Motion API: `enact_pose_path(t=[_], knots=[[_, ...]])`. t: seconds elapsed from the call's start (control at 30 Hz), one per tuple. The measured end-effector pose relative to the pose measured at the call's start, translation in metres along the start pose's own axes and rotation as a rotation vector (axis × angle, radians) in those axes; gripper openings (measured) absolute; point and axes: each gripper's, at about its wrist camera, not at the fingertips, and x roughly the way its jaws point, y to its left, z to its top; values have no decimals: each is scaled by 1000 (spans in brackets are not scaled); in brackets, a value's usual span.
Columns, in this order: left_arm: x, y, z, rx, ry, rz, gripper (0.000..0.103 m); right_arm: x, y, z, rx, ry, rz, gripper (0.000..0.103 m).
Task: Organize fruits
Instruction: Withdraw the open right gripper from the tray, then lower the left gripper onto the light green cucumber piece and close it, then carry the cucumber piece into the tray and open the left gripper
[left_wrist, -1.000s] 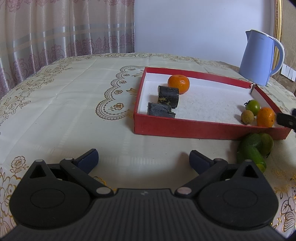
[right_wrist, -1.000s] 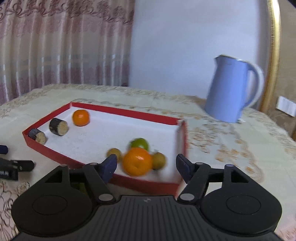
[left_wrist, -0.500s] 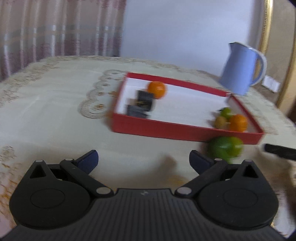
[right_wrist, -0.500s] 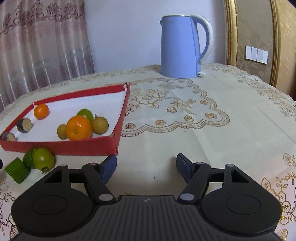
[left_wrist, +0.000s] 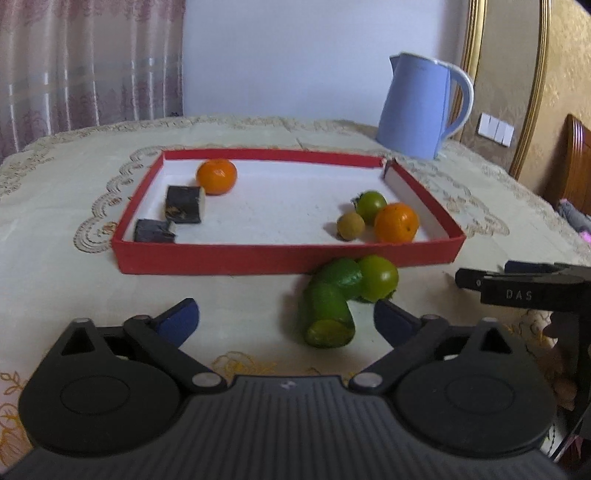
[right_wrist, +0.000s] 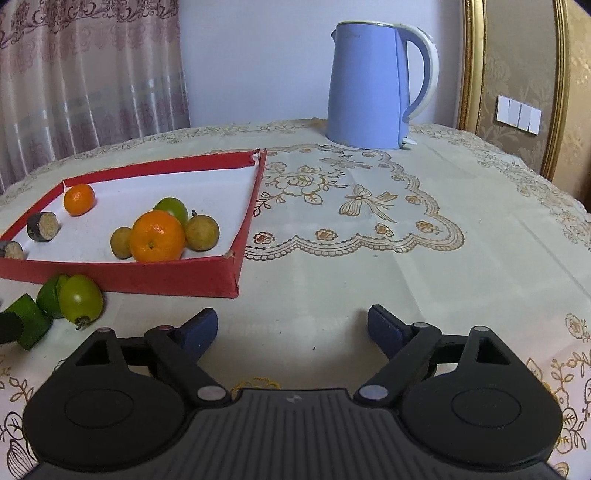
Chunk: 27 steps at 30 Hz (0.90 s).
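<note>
Three green pieces lie outside the red tray, huddled on the tablecloth against the tray's near wall toward its right end: a cut green cylinder with its sliced face toward the camera, a second green chunk touching it, and a round green fruit pressed against both. Inside the tray, an orange and two dark cut pieces sit by the left wall, while a second orange, a small green fruit and brown longans gather in the near right corner. The left gripper hangs low over the cloth with its jaws spread wide and nothing between them, the cut cylinder lying just ahead of its right finger. The right gripper is also spread and empty, aimed at bare cloth past the tray's right corner, well apart from any fruit; a blue kettle stands near the far edge. The likely trouble is the crowding: closing on the cylinder could nudge the round fruit and send it rolling along the wall, or the far finger could strike the tray and shift it. The cut face may be slippery, so an off-centre pinch could squirt the piece out.
</note>
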Motion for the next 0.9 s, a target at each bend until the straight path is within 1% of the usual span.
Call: enact_pose_path(t=[0.03, 0.1, 0.13, 0.2, 0.27, 0.3, 0.33, 0.37, 0.4, 0.43, 0.67, 0.8, 0.9], knots=[[3, -1, 0, 7, 11, -3, 88, 0, 1, 0, -3, 0, -2, 89], [8, -4, -1, 17, 33, -2, 86, 0, 0, 0, 0, 1, 2, 90], [10, -5, -2, 18, 44, -2, 80, 0, 0, 0, -1, 2, 2, 90], [12, -8, -4, 26, 43, 11, 77, 0, 0, 0, -1, 2, 3, 90], [11, -14, -5, 64, 37, 24, 54, 0, 0, 0, -1, 2, 3, 91], [11, -16, -5, 80, 35, 20, 49, 0, 0, 0, -1, 2, 3, 91], [11, -18, -4, 89, 37, 12, 40, 0, 0, 0, -1, 2, 3, 91], [11, -19, -4, 92, 41, 3, 33, 0, 0, 0, -1, 2, 3, 91], [11, -20, -3, 92, 42, 0, 31, 0, 0, 0, -1, 2, 3, 91], [11, -21, -3, 91, 43, -3, 29, 0, 0, 0, -1, 2, 3, 91], [9, -19, -6, 76, 28, -10, 28, 0, 0, 0, -1, 3, 3, 91], [7, -19, -4, 79, 30, -6, 28, 0, 0, 0, -1, 3, 3, 91], [1, -19, 0, 83, 15, 0, 28, 0, 0, 0, -1, 3, 3, 91]])
